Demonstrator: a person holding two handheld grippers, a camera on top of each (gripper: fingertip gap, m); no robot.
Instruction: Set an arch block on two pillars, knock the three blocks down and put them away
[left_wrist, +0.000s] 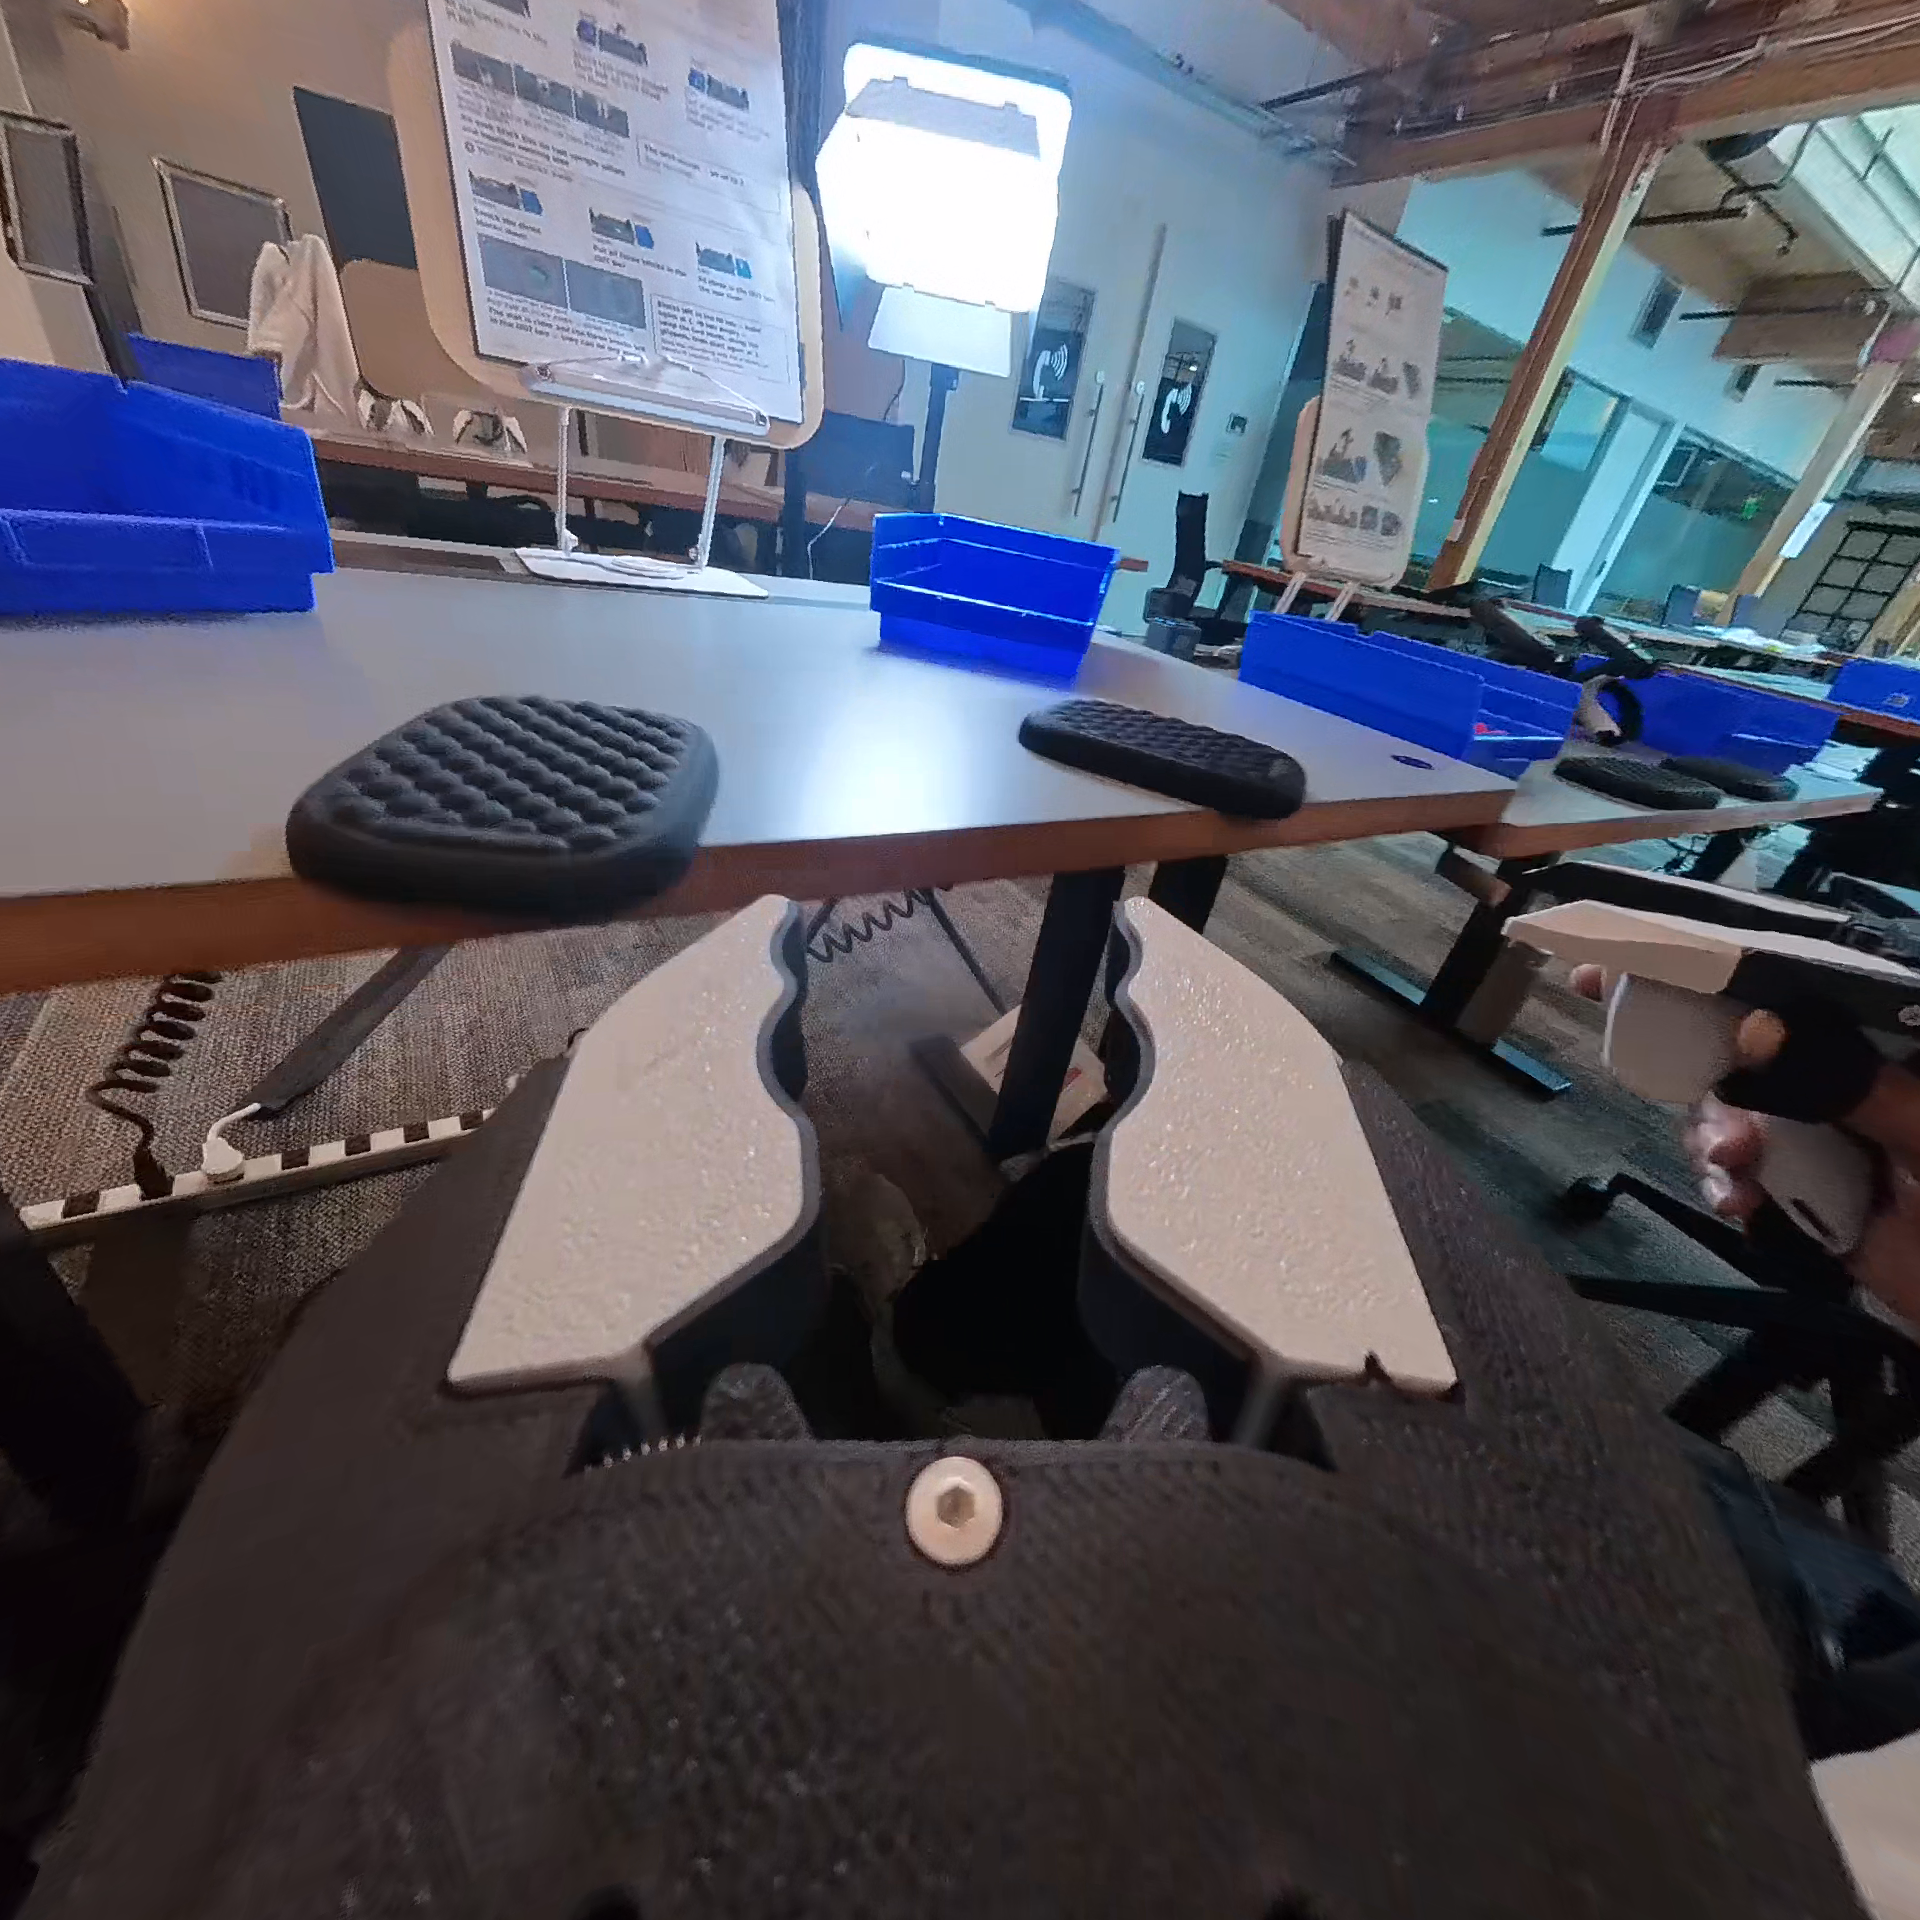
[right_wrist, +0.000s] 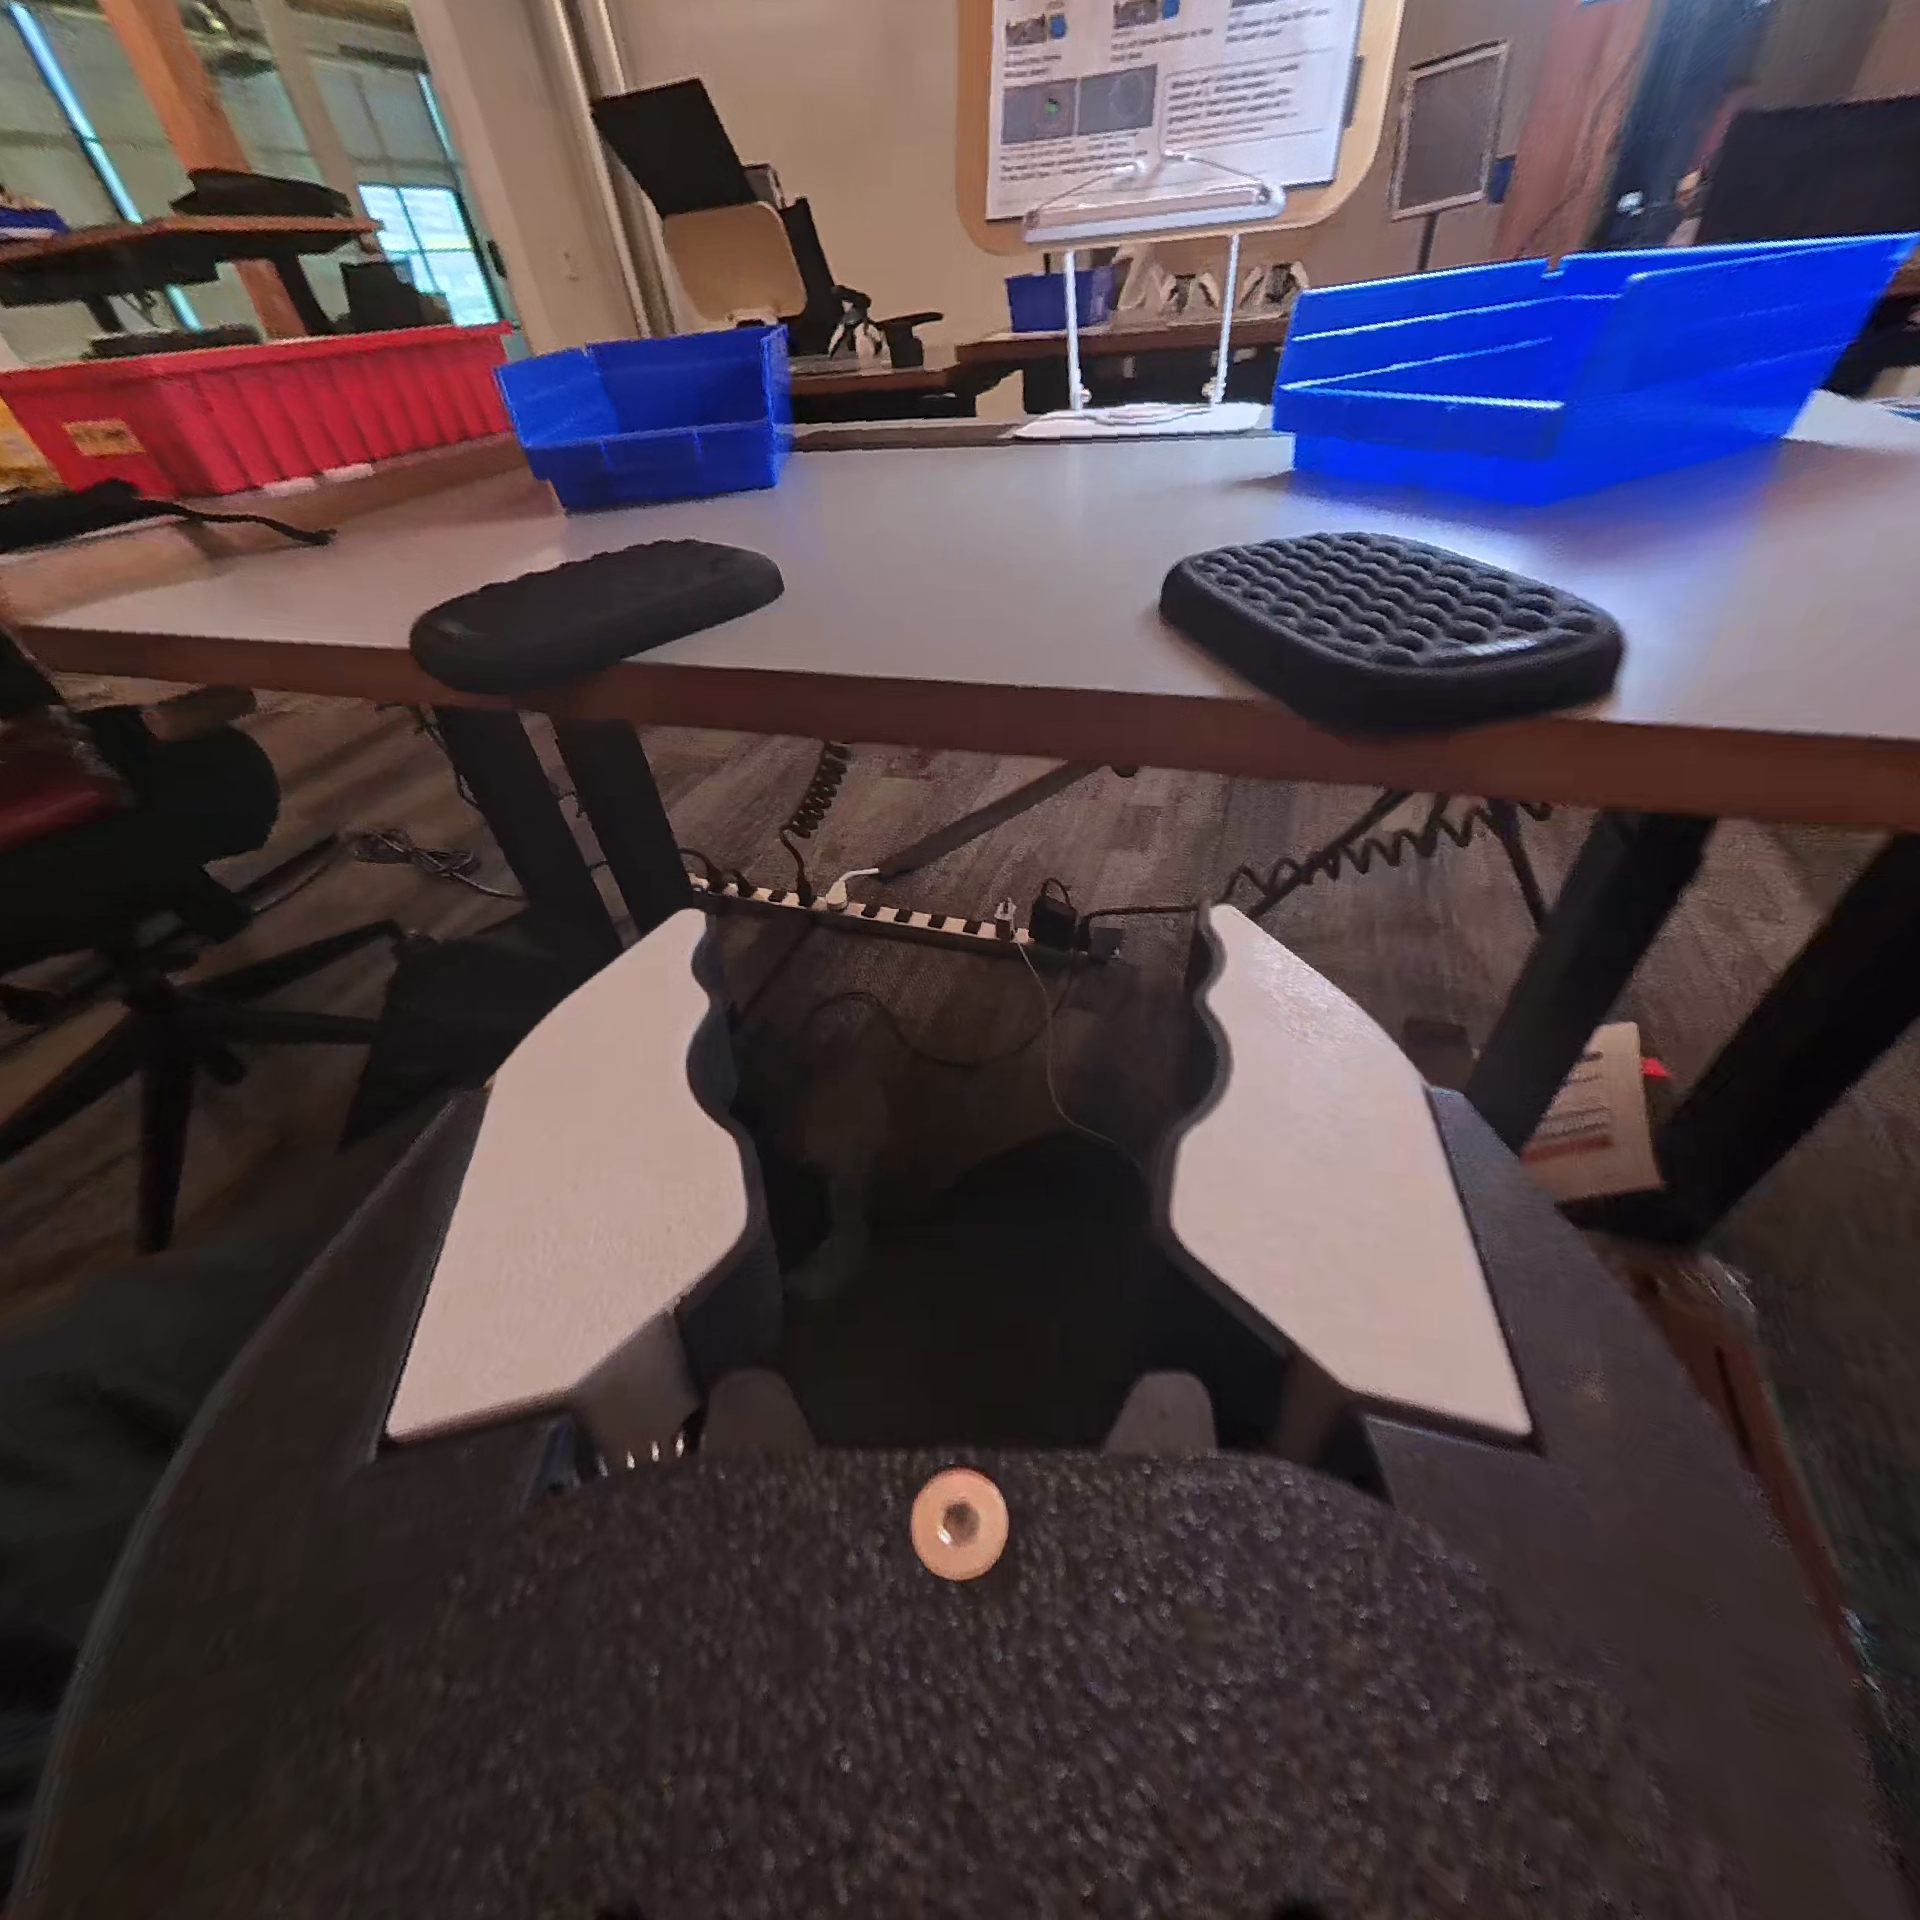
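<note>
Left gripper (left_wrist: 956, 935): held low, below the desk edge, aimed forward and slightly up; its jaws stood apart with nothing between them.
Right gripper (right_wrist: 951, 935): also below the desk edge, level with the floor space under it; jaws apart, wider than the left pair, and empty.
Right hand (left_wrist: 1766, 1101): seen in the left wrist view far to the right of the left jaws, gloved, fingers wrapped around the white handle of the right gripper.
Desk (left_wrist: 831, 748): grey top with a brown edge, above and ahead of both sets of jaws.
Black pads: one (left_wrist: 504, 800) above and left of the left jaws, another (left_wrist: 1164, 753) above and right, both lying over the desk's near edge.
Blue bins: one (left_wrist: 987, 592) farther back beyond the left jaws, one (left_wrist: 156, 499) far left.
Blocks: none could be seen; whether they lay in a bin I cannot tell.
Power strip (right_wrist: 894, 920): on the floor just beyond the right jaws.
</note>
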